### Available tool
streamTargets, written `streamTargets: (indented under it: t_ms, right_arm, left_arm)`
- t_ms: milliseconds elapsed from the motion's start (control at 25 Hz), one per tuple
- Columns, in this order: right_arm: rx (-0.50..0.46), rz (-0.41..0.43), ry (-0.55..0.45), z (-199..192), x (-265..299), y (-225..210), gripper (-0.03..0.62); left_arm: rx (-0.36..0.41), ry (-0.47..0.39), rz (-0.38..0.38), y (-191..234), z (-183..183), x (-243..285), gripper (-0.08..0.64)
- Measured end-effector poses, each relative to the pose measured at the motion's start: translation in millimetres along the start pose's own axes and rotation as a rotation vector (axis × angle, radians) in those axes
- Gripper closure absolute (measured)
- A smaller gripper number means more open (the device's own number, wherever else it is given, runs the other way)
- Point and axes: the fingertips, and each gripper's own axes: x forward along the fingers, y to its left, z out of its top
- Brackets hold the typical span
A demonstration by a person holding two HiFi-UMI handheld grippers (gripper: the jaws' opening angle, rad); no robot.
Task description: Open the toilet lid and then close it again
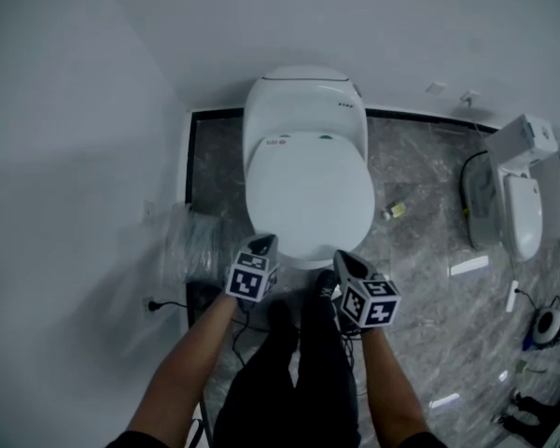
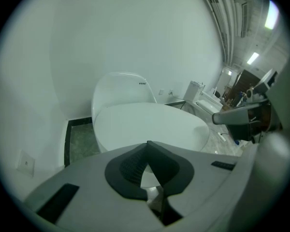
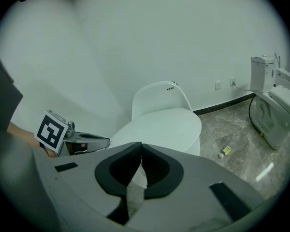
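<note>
Lid (image 1: 310, 194) seems stiff and slippery, best lifted under its front edge; left gripper (image 1: 264, 242) and right gripper (image 1: 343, 259) fingers clenched, empty.

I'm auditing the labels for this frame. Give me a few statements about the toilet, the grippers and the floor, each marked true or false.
1. The toilet lid is down. True.
2. Both grippers are wide open. False: the left gripper and the right gripper are shut, with nothing between the jaws.
3. A small yellow item lies on the floor, right of the toilet in the head view. True.
4. A second white fixture stands against the left wall. False: the second fixture is at the far right in the head view.
</note>
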Motion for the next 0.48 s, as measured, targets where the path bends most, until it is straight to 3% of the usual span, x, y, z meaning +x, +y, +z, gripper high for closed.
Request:
streamTargets:
  t_ms: [480]
  right_arm:
    - [-0.03,-0.01,0.104,-44.4,46.9,-16.9,0.578]
  left_arm:
    - [-0.018,0.046,-0.011,-1.3,-45.8,24.6,0.552]
